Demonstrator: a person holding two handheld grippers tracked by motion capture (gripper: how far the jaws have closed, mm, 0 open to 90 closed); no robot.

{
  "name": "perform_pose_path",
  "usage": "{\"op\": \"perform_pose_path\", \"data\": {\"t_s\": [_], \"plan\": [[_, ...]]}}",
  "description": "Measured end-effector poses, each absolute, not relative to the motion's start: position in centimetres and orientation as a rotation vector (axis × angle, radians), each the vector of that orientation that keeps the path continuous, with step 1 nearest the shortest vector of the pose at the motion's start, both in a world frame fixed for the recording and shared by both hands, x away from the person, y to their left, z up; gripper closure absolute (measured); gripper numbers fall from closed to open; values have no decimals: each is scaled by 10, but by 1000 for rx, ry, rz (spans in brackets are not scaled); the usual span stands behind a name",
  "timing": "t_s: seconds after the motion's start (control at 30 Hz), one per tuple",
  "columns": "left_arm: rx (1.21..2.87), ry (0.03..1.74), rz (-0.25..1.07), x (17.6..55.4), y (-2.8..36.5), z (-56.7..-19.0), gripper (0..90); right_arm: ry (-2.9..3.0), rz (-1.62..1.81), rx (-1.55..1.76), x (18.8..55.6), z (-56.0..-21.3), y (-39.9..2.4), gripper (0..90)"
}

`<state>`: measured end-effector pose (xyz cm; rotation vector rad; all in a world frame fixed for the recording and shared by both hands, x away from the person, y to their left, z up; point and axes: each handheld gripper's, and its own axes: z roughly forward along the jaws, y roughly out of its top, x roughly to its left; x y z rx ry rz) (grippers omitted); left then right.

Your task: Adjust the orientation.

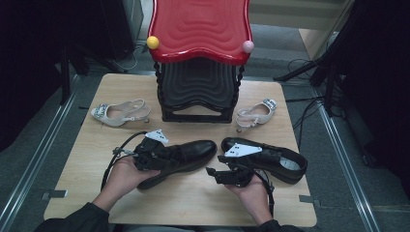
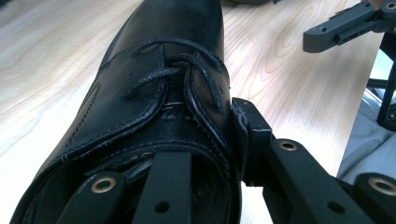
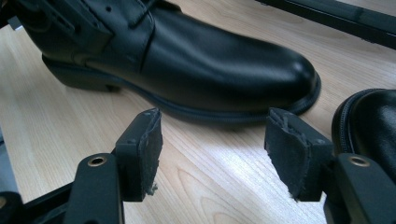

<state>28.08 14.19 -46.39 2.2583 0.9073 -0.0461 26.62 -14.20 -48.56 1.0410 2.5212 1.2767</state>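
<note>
Two black lace-up shoes lie near the table's (image 1: 87, 140) front edge. One, the left black shoe (image 1: 186, 153), sits left of centre with its toe toward the middle; the left gripper (image 1: 152, 155) clasps its collar, one jaw inside the opening and one outside against the leather. Beside it the right black shoe (image 1: 275, 162) lies toward the right edge, with the right gripper (image 1: 227, 175) just in front, jaws spread and holding nothing. Two beige heeled sandals (image 1: 121, 112) flank a red-topped stand (image 1: 198, 63) at the back edge.

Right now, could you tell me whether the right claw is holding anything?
No, the right claw stands open over bare table, short of the black shoe.
</note>
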Motion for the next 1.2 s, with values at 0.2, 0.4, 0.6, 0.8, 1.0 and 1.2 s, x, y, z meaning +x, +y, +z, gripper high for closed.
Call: {"op": "perform_pose_path", "data": {"t_s": [0.2, 0.4, 0.6, 0.8, 1.0, 1.2], "plan": [[2266, 896, -41, 276, 135, -469, 771, 2518, 1262, 1038, 268, -489, -137, 385], [2257, 896, -63, 275, 133, -471, 747, 2497, 1248, 1044, 273, -492, -134, 416], [2260, 886, -109, 275, 139, -470, 645, 2490, 1255, 1085, 275, -495, -133, 483], [2246, 897, -110, 274, 153, -462, 551, 2500, 1254, 1060, 273, -496, -127, 524], [2250, 889, -121, 272, 170, -453, 471, 2516, 1255, 1079, 274, -498, -121, 564], [2257, 880, -107, 269, 180, -446, 430, 2518, 1247, 1101, 274, -500, -116, 627]]}}
